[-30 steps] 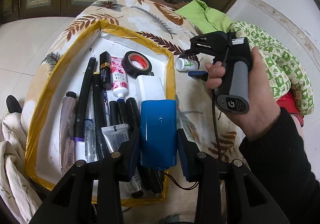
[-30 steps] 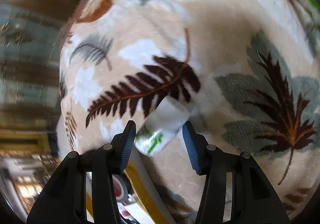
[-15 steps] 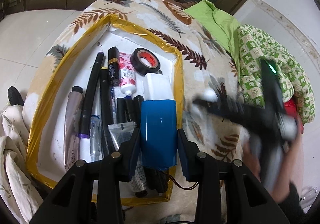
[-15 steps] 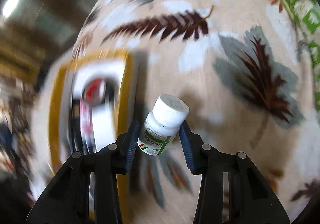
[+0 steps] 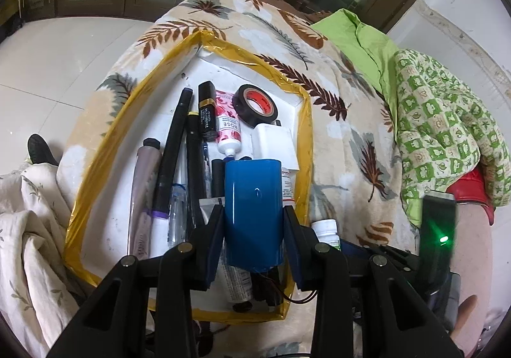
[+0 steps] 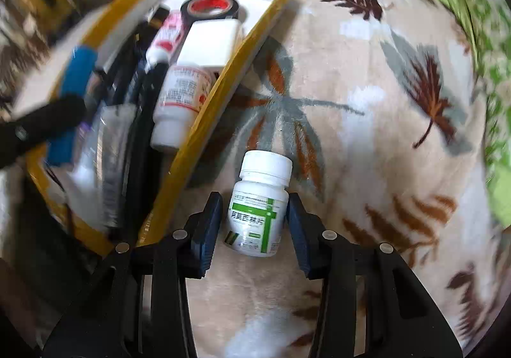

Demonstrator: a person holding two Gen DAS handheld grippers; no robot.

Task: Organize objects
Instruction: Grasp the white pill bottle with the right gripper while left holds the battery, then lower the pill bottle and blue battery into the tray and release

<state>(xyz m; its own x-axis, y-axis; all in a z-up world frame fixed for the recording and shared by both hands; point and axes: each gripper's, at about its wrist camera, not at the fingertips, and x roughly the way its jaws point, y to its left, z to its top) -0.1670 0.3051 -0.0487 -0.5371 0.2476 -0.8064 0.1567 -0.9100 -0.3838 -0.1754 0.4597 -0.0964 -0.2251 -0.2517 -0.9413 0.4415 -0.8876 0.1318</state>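
now both tongs grip — left (image 5: 253,223) a blue cylinder (image 5: 253,211), right (image 6: 254,223) a pill bottle (image 6: 259,207).

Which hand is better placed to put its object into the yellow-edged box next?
Left, probably: the left gripper holds the blue cylinder above the box, while the right gripper's bottle hangs outside.

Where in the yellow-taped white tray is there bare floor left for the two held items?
Bare floor in the yellow-taped white tray: the left strip between the taped rim and the grey tube, plus the far corner beyond the black tape roll. The middle and right side are crowded with pens, tubes, the white box and the white bottle.
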